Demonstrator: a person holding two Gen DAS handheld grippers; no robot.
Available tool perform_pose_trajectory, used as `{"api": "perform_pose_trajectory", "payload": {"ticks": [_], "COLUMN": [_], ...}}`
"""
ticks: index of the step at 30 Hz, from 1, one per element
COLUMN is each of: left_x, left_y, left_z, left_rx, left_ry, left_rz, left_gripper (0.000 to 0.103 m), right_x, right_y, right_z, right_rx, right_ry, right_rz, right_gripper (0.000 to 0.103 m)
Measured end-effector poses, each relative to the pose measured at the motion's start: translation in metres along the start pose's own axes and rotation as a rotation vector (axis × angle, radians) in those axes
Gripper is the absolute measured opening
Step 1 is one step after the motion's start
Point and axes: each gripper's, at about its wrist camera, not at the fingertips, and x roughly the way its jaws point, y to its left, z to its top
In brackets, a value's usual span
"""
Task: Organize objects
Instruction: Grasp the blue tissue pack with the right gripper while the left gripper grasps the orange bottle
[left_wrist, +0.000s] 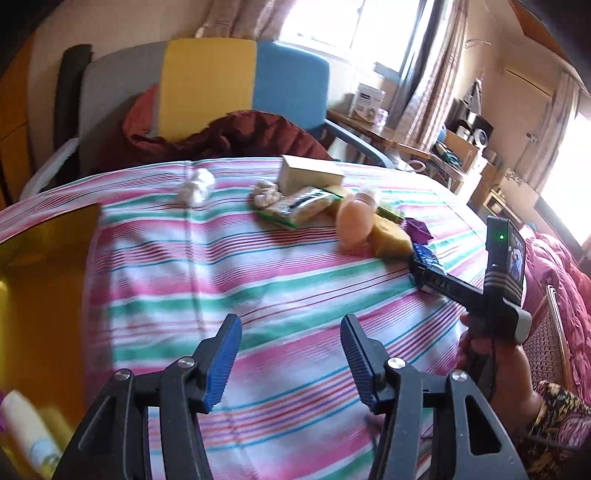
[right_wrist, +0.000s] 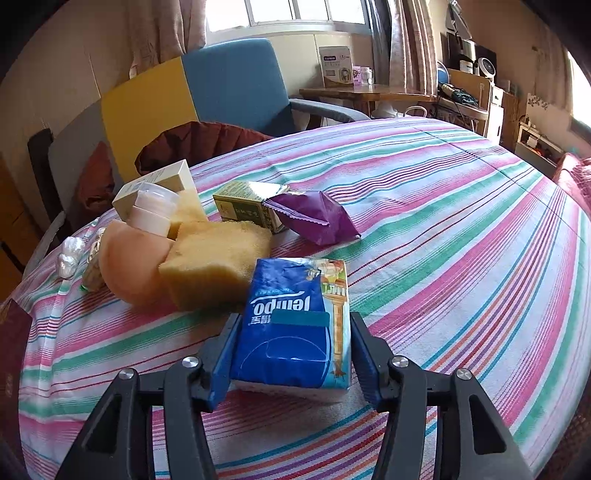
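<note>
Two blue-padded jaws of the right gripper (right_wrist: 291, 354) pinch a blue Tempo tissue pack (right_wrist: 295, 325) on the striped tablecloth (right_wrist: 443, 229), a yellow sponge (right_wrist: 214, 262) at its 10 o'clock. The left gripper (left_wrist: 291, 360) hangs spread wide, holding nothing above the cloth.

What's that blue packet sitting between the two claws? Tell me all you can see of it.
The tissue pack is a soft blue plastic-wrapped packet printed "Tempo", with a teal resealable strip and a cartoon tower along one side. It lies flat on the striped tablecloth, lengthwise between the right gripper fingers, whose blue pads press its two long sides. Its far end sits close to a yellow sponge.
</note>
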Motion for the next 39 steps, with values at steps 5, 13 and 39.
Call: {"api": "perform_pose_trajectory", "payload": {"ticks": [5, 13, 39], "left_x": [0.045, 0.103, 0.156], "left_y": [-0.029, -0.056, -0.072], "left_z": [0.027, 0.068, 0.073], "left_rx": [0.071, 0.108, 0.133], "left_ry": [0.056, 0.089, 0.046], "left_rz": [-0.032, -0.078, -0.096], "left_gripper": [0.061, 0.063, 0.037], "right_x": [0.000, 0.000, 0.001], "right_y": [-0.004, -0.006, -0.004], "right_z": [-0.001, -0.002, -0.002], "right_rx": [0.018, 0.026, 0.025], "right_ry": [-0.015, -0.027, -0.041], "right_rz": [0.022, 0.032, 0.034], "right_gripper": [0.057, 0.057, 0.058]}}
